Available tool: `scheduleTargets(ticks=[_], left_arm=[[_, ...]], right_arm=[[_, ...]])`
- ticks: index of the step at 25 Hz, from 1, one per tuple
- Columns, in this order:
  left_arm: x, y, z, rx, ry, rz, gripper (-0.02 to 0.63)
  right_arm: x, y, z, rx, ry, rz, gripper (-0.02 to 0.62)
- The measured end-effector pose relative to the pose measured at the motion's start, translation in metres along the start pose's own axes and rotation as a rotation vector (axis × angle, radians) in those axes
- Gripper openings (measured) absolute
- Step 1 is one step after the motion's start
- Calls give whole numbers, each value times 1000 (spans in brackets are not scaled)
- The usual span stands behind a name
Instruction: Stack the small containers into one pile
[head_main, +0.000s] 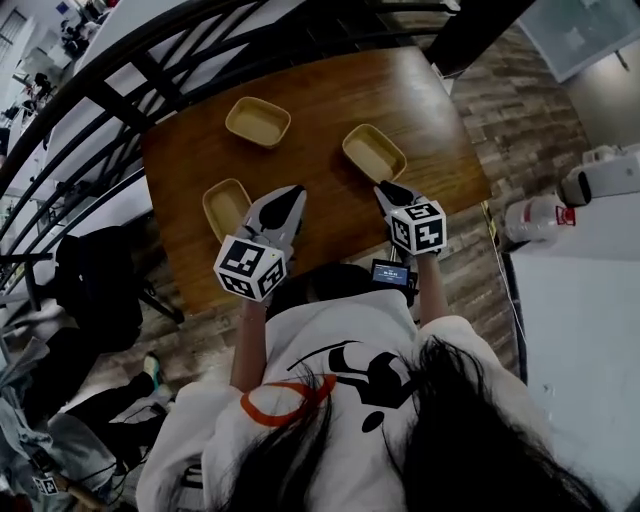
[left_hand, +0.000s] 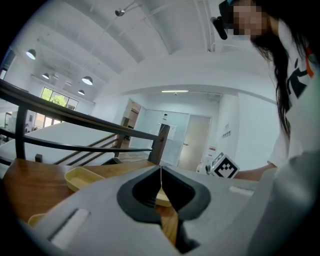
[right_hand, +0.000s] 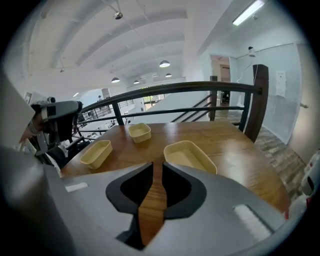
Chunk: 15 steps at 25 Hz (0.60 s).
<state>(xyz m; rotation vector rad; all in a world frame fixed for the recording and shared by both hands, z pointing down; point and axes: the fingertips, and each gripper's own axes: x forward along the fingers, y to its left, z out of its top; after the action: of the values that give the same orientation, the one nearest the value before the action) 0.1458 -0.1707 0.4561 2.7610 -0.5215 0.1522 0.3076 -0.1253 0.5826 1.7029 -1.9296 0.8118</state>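
Three yellow plastic containers stand apart on the wooden table (head_main: 330, 90), and none is stacked yet.

The left tongs (head_main: 292, 192) are clenched with the tips meeting, and they hold nothing. The right tongs (head_main: 388, 188) are a little parted; only bare wood shows in the slit, so they are also empty.

The right container (head_main: 374, 152) lies just in front of the right tongs, a little to the inner side. Its long axis runs at a slant, from far-left to near-right. The right tongs are clearly the nearer ones to it.

The left container (head_main: 226, 207) stands just beside the left tongs, on their outer side and near the front edge of the table. Its long axis points almost straight away from the person.

The far container (head_main: 258, 122) is well apart from both tongs, near the far edge under the dark railing (head_main: 100, 100).

I judge that the coming move is a short reach forward, with the right tongs opening wider to take one wall of the right container. The middle of the table is free for carrying. The room is tighter near the railing.
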Motion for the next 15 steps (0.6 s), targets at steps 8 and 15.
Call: scheduleTargets(ticks=[8,15], left_arm=[[16,17,-3,-17,11,125,0],[2,25,-9,-24,26,232,0]], right_arm=[[57,-32,-31,-150,197,62,166],[77,-41,-57,-334,325,83,84]])
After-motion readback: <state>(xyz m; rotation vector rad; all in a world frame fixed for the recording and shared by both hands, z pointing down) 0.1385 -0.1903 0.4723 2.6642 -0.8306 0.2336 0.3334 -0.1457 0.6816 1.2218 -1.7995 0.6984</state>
